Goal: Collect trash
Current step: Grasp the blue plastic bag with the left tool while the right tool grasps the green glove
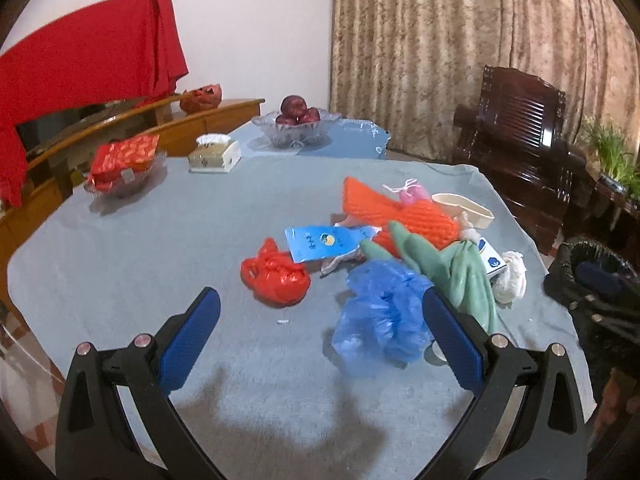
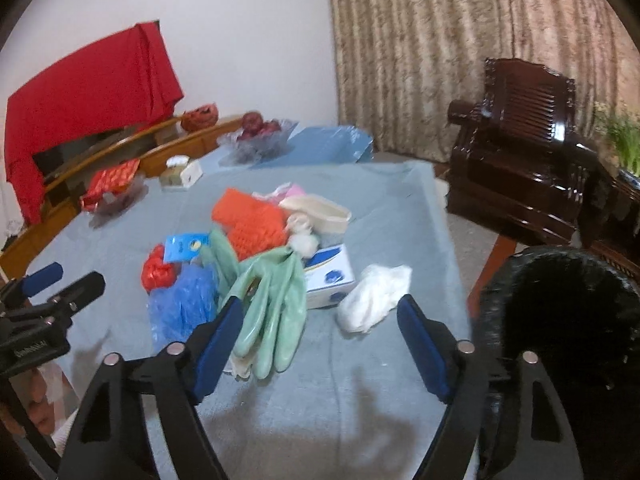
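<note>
Jaws spread wide on both grippers, holding nothing.
Left gripper point(image 1: 320, 312) hovers near the blue plastic bag point(image 1: 380, 312); right gripper point(image 2: 320, 320) over the green rubber gloves point(image 2: 268, 304) on the worktop point(image 2: 400, 208).

Crumpled bags point(image 1: 380, 312), gloves point(image 2: 268, 304) heaped beside bin point(image 2: 560, 280).

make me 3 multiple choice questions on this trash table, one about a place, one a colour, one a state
1. Where is the bin?
A. off the table's right edge
B. on the table
C. under the chair

2. What colour are the rubber gloves?
A. yellow
B. pale green
C. black

3. How is the right gripper?
A. shut on a bag
B. shut, empty
C. open, empty

Answers:
1 A: the black-lined bin stands beyond the right edge.
2 B: they lie pale green beside the blue bag.
3 C: its fingers stand wide apart, nothing between them; the left gripper is open too.
</note>
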A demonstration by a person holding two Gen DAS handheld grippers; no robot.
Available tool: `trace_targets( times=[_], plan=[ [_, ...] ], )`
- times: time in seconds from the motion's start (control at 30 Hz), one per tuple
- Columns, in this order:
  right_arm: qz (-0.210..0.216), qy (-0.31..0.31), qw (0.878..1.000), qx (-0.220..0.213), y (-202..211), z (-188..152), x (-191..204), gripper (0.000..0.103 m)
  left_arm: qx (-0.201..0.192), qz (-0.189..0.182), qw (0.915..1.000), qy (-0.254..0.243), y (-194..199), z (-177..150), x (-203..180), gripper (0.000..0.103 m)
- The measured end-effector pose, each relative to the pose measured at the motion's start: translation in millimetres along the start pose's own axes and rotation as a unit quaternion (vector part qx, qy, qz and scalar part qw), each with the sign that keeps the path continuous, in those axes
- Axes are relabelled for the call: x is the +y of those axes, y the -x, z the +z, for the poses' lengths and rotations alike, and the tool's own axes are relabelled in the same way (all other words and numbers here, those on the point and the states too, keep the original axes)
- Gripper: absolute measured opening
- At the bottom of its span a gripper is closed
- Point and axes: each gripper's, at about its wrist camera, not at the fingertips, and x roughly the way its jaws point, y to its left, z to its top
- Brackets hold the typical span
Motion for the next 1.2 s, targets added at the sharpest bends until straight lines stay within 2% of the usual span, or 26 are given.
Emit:
trace_targets(
  times=[0.1,0.2,0.3,0.47,0.53,0.63,0.73,0.83,0.9,0.97,1.07,1.1,1.2],
  plan=[
    [0.009,0.002,1.0,0.008,-15,-1,5,0.073,0.011,-0.006,0.9999,0.007,-10,-2,4,0.098],
    [0.018,0.009,1.0,0.02,-29,-2,8,0.064,0.018,0.001,0.9998,0.004,-18,-3,3,0.098],
    [0.023,0.018,0.999,0.033,-43,-4,14,0.062,0.022,0.003,0.9997,0.007,-25,-5,4,0.098],
    [0.042,0.021,0.997,0.058,-66,-8,19,0.053,0.029,0.0,0.9996,0.001,-36,-8,2,0.098],
    [0.053,0.021,0.996,0.07,-73,-9,19,0.038,0.03,0.0,0.9995,-0.006,-40,-8,-1,0.098],
    [0.074,0.015,0.994,0.079,-78,-10,16,0.022,0.028,-0.002,0.9996,-0.011,-44,-8,-4,0.098],
    [0.081,0.022,0.993,0.08,-73,-9,12,0.013,0.031,-0.012,0.9994,-0.012,-50,-8,-7,0.098],
    [0.081,0.016,0.993,0.079,-66,-8,7,0.012,0.032,-0.026,0.9989,-0.019,-53,-9,-14,0.096],
    [0.081,0.016,0.994,0.078,-62,-8,6,0.012,0.035,-0.038,0.9983,-0.028,-56,-11,-22,0.093],
    [0.079,0.022,0.994,0.078,-57,-10,5,0.012,0.041,-0.043,0.9975,-0.037,-60,-13,-28,0.082],
    [0.074,0.03,0.994,0.08,-53,-12,1,0.012,0.063,-0.054,0.9957,-0.042,-72,-17,-34,0.072],
    [0.075,0.028,0.994,0.081,-51,-13,0,0.006,0.068,-0.057,0.9952,-0.041,-76,-18,-35,0.07],
    [0.073,0.024,0.993,0.084,-47,-15,-4,0.004,0.079,-0.078,0.993,-0.041,-85,-21,-38,0.05]
  ],
)
